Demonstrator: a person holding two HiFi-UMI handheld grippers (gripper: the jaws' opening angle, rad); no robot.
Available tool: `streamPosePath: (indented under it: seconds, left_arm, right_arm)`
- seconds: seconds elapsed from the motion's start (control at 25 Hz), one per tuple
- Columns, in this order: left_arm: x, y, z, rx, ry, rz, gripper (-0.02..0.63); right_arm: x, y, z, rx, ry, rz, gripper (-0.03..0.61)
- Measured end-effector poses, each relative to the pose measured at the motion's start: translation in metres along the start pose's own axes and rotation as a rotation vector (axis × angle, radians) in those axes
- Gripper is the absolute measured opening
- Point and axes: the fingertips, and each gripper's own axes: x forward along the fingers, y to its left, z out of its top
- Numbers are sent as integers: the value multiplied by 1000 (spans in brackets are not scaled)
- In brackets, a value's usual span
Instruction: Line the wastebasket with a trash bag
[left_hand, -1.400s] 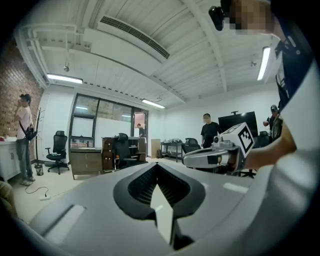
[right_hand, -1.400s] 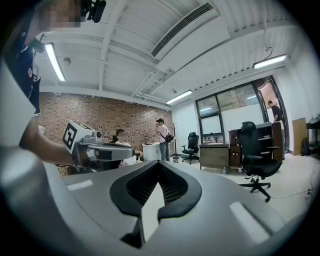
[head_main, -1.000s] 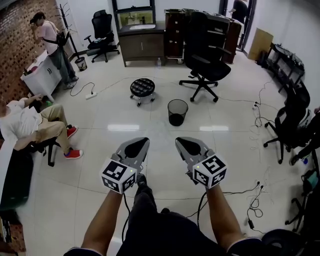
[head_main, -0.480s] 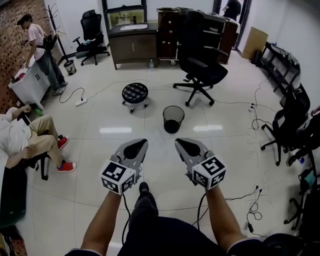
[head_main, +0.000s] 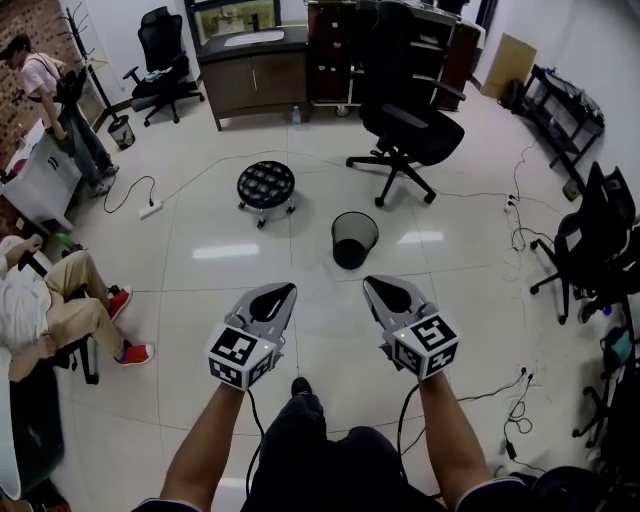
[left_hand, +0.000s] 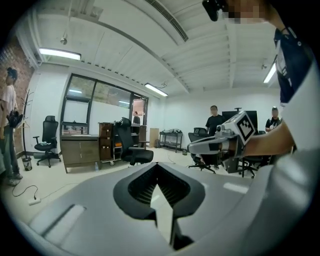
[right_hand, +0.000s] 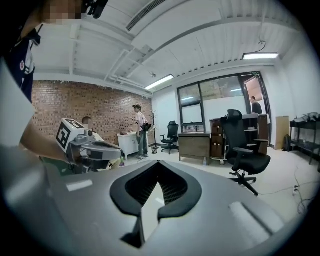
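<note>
– So, head view first: where's the wastebasket?
– It's out ahead on the floor (head_main: 190, 300). The black mesh wastebasket (head_main: 350, 255) stands upright and unlined, between the round stool (head_main: 266, 183) and the office chair (head_main: 410, 125), well apart from both tools. The left hand-held gripper (head_main: 282, 291) and right hand-held gripper (head_main: 377, 285) are held out side by side, pointing roughly its way. Both have their jaws together and carry nothing.
– Any trash bag?
– None that I can find in this view.
– What about the left gripper view?
– The left hand-held gripper (left_hand: 159, 172) has its jaws pressed tip to tip, empty. The right hand-held gripper (left_hand: 212, 145) shows just beside it. The wastebasket doesn't show here.
– And the right gripper view?
– Much the same. The right hand-held gripper (right_hand: 158, 170) is closed on nothing, with the left hand-held gripper (right_hand: 92, 149) alongside. There's no wastebasket and no bag.
– So which step is this?
– I'd judge it's the approach, with none of the lining done yet. To do it well, find a bag first and get close to the wastebasket. Spread the jaws before reaching, then pinch the bag by its mouth edge. That way both tools can spread it over the rim.
</note>
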Motion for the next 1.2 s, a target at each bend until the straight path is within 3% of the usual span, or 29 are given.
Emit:
streamPosePath:
  seconds: [0.28,0.48,0.8,1.2]
  left_arm:
    - [44,47,-52,-31,44,-3,12]
    - [82,65,-124,-64,87,25,12]
    - [143,92,-284,-55,165,51,12]
    - [192,119,-522,-90,295,72,12]
  right_arm:
    - [53,-36,-37,-21,61,-12,2]
    - [88,-70,-104,-31,125,16,2]
    - [149,-122,-263,-65,210,40,2]
    - [199,-157,-517,-74,373,66,44]
